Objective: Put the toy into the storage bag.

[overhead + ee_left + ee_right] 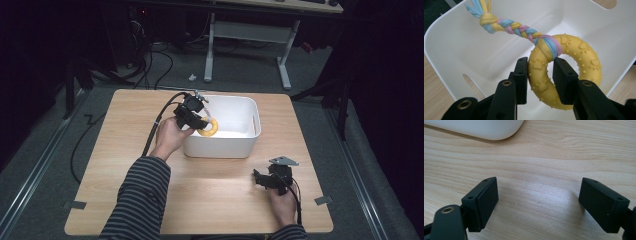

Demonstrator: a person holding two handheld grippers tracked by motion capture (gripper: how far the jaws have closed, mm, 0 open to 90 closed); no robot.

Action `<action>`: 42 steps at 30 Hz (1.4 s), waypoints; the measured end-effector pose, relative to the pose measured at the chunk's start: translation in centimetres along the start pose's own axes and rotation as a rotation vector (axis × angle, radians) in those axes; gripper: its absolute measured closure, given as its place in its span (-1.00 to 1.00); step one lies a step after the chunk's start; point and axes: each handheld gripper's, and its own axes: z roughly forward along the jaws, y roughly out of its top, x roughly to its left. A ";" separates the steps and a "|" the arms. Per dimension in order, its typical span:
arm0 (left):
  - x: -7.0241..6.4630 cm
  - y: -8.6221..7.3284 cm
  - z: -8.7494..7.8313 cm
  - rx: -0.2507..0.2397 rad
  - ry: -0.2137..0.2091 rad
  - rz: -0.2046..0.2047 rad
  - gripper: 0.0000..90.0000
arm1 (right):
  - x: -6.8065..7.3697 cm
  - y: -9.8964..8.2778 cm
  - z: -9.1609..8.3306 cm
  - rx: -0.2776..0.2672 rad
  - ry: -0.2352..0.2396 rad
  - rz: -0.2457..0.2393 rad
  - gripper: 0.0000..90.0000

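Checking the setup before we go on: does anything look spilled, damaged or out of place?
Nothing stands out. The left claw grips the yellow ring toy over the white bin; the right claw rests open.

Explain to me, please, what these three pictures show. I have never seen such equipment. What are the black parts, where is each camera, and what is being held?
A person sits at a light wooden table and holds a black hand-held gripper in each hand; there is no robot arm. The high view looks down from above the person. Each of the other two pictures comes from a camera riding on one gripper, looking along its two black fingers.

On the table stands a white plastic tub with handle cut-outs. The left gripper is shut on a yellow rubber ring toy with paw prints, one finger outside the ring and one through its hole. A braided pastel rope is tied to the ring. The toy hangs over the inside of the tub.

The right gripper rests low over bare wood, open, holding nothing.
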 end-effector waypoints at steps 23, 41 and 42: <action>0.2 -0.3 0.7 0.032 -0.025 -0.038 0.42 | 0.0 0.0 0.0 -0.002 0.000 0.000 -0.65; 0.6 -1.5 -4.3 -0.127 -0.008 -0.058 -0.06 | 0.0 0.0 0.0 -0.001 0.004 -0.003 -0.65; 0.6 -1.5 -4.3 -0.127 -0.008 -0.058 -0.07 | 0.0 0.0 0.0 -0.001 0.005 -0.005 -0.65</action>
